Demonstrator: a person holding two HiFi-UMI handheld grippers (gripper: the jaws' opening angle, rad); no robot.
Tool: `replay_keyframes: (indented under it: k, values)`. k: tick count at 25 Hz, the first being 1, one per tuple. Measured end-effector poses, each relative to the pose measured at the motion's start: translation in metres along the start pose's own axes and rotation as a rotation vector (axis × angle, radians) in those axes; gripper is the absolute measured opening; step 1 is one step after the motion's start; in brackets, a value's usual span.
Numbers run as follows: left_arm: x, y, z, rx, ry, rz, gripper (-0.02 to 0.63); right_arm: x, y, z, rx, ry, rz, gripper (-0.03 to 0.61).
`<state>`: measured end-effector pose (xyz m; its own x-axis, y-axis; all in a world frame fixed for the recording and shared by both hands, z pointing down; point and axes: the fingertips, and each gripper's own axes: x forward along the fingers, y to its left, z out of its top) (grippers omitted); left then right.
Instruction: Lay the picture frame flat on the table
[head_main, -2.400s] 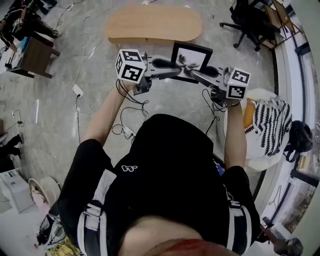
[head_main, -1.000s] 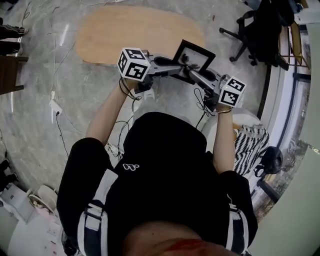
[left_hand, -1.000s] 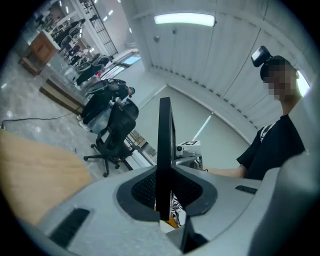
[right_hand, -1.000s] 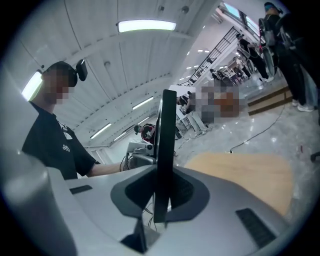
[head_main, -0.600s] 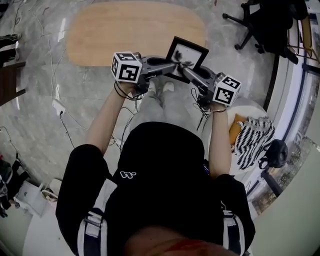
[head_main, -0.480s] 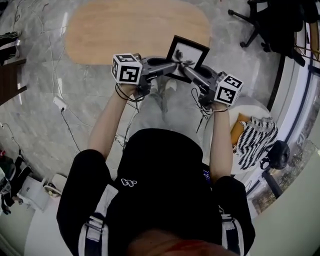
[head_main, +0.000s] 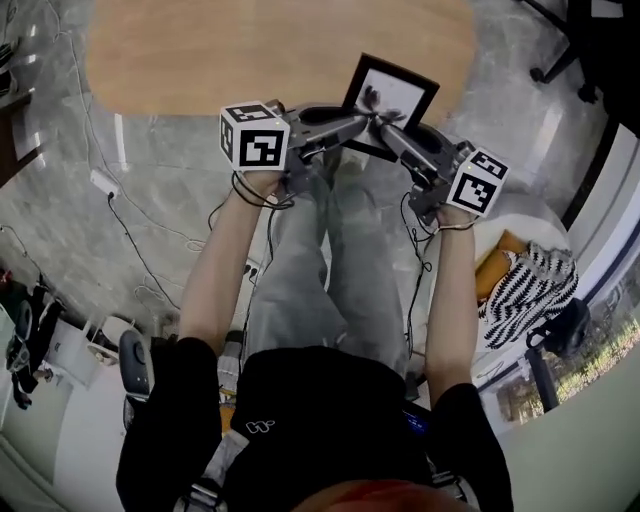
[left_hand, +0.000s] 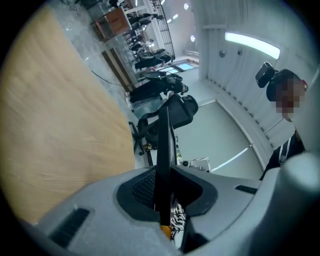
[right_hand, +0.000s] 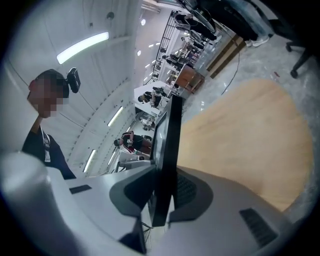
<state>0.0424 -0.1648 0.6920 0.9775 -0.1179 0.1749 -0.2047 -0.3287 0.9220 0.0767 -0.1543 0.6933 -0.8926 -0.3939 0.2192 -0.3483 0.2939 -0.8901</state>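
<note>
The picture frame (head_main: 391, 98), black with a white mat, is held in the air over the near right edge of the wooden table (head_main: 250, 50), its face turned up toward me. My left gripper (head_main: 362, 120) is shut on its lower edge from the left. My right gripper (head_main: 388, 128) is shut on the same edge from the right. In the left gripper view the frame (left_hand: 163, 140) runs edge-on between that gripper's (left_hand: 162, 196) pads, with the table (left_hand: 55, 125) at the left. The right gripper view shows the frame (right_hand: 170, 145) clamped the same way in the right gripper (right_hand: 162, 199), beside the table (right_hand: 245, 145).
The person's legs in jeans (head_main: 320, 260) stand just short of the table. Cables (head_main: 140, 250) lie on the marble floor to the left. A striped bag (head_main: 528, 285) rests on a white stand at the right, and an office chair base (head_main: 560, 50) is at the far right.
The person has walked toward the table, which now fills the top of the head view. The frame has come from over the floor to over the table's near edge. Both grips are unchanged.
</note>
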Motion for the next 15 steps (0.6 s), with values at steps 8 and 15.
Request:
replay_keyframes:
  k: [8, 15]
  values:
    - [0.011, 0.074, -0.027, -0.067, 0.01, 0.044, 0.06, 0.018, -0.073, -0.033, 0.109, -0.032, -0.044, 0.066]
    - [-0.001, 0.106, -0.02, -0.045, 0.014, 0.111, 0.17, 0.015, -0.108, -0.005, 0.161, -0.102, -0.05, 0.04]
